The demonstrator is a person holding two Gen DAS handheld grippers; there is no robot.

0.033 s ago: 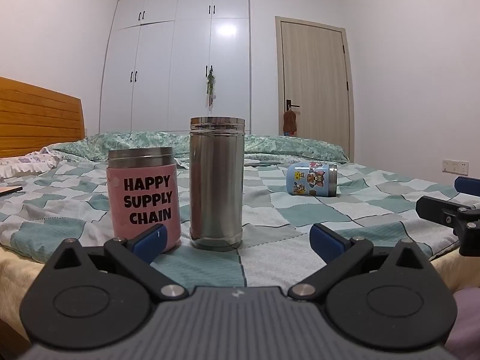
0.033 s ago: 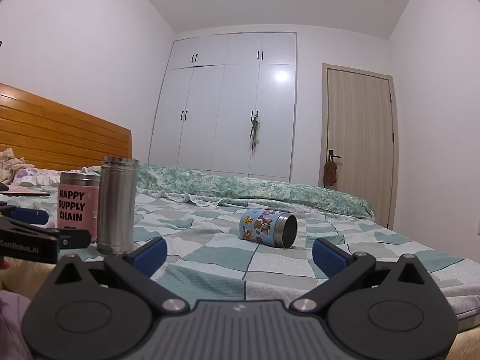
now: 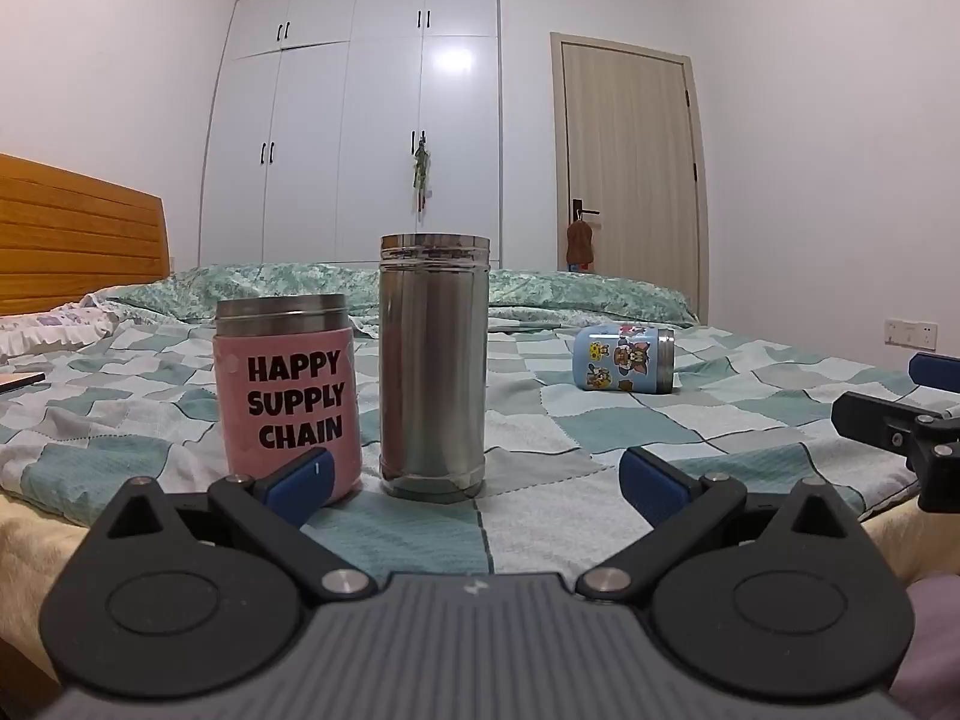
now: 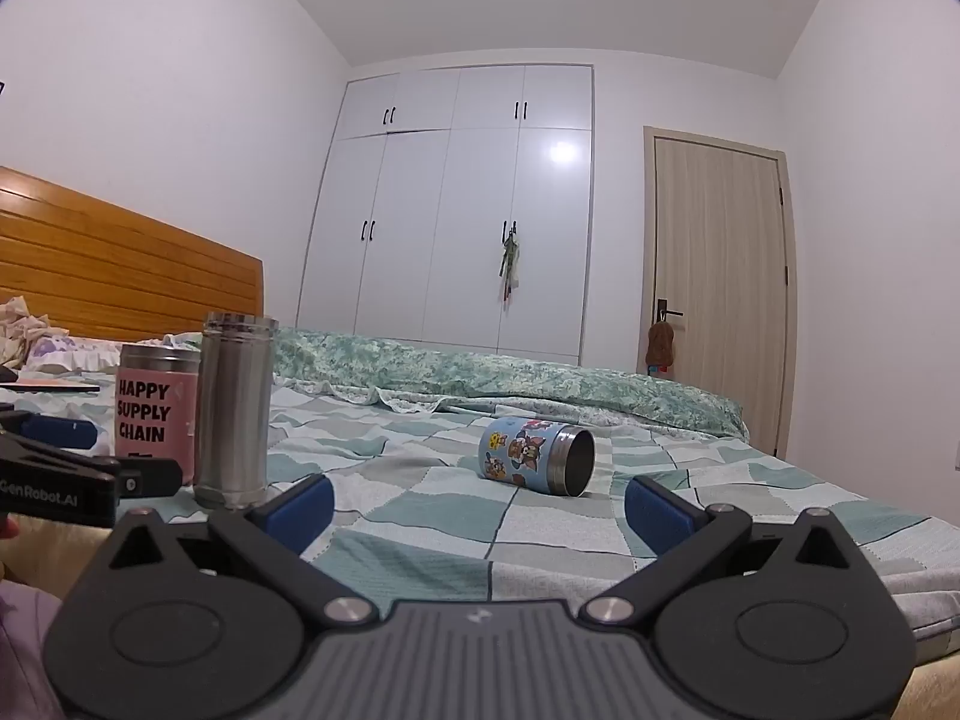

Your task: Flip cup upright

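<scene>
A small blue cartoon cup (image 4: pixel 536 455) lies on its side on the checked bedspread, its open steel mouth facing right and toward me; it also shows in the left wrist view (image 3: pixel 624 359) at the right. My right gripper (image 4: pixel 477 504) is open and empty, short of the cup, which lies slightly right of centre between its blue pads. My left gripper (image 3: pixel 477 477) is open and empty, right in front of a tall upright steel cup (image 3: pixel 433 366). A pink cup reading HAPPY SUPPLY CHAIN (image 3: pixel 288 393) stands upright to its left.
The bed (image 4: pixel 420 516) has a wooden headboard (image 4: pixel 120 264) at the left and a rumpled green quilt (image 4: pixel 510 378) along the far side. White wardrobes (image 4: pixel 456 210) and a door (image 4: pixel 720 294) stand behind. The other gripper shows at each view's edge (image 3: pixel 900 426) (image 4: pixel 60 474).
</scene>
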